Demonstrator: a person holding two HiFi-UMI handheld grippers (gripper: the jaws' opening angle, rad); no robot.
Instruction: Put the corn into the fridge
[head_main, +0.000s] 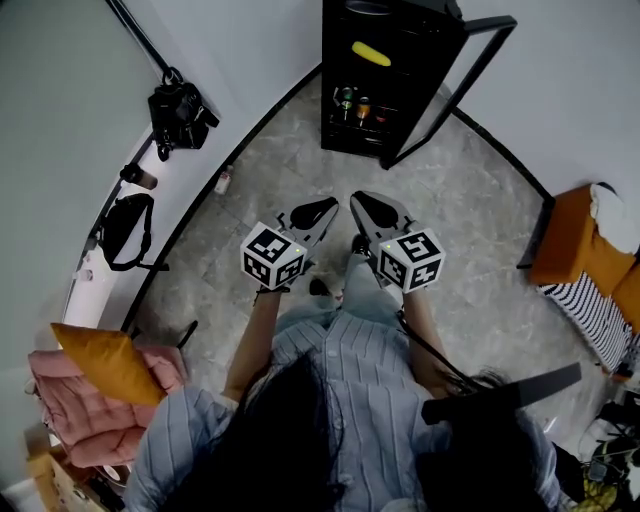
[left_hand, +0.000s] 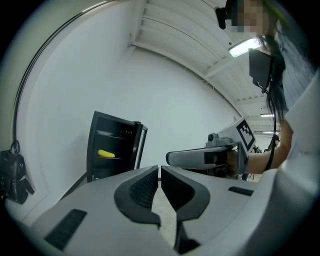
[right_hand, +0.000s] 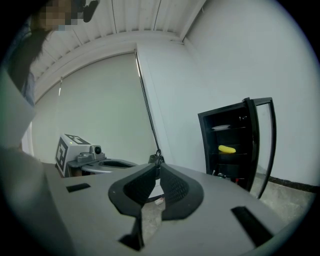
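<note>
Far left, the black bag (head_main: 180, 112) hangs on the wall, well apart from you and no worry. Your left gripper (head_main: 328, 208) is held out in front of you, its fingers (left_hand: 145, 186) pressed together with nothing between them. Just beside it, your right gripper (head_main: 358, 204) has its fingers (right_hand: 175, 187) pressed together too, and they are just as empty.

Look ahead and slightly right. The corn (head_main: 370, 53) is lying on an upper shelf of the fridge (head_main: 338, 90), far from you across the floor. I'd call the corn placed, with only the door (head_main: 445, 95) still to deal with, and it stands swung wide to the right.

Here's where it could go wrong:
- **The push:** closed fingers make a narrow, hard contact, and on that glass panel they could skid off instead of swinging it.
- **A slam:** shove too hard and the jolt may rattle the bottles (head_main: 352, 103) on the lower shelf. It may also set the round cob rolling toward the shelf front, where the door would catch it.
- **The cable:** what looks like a cable (head_main: 432, 350) trails by your right arm, and a long reach to the door edge could pull it taut.
</note>
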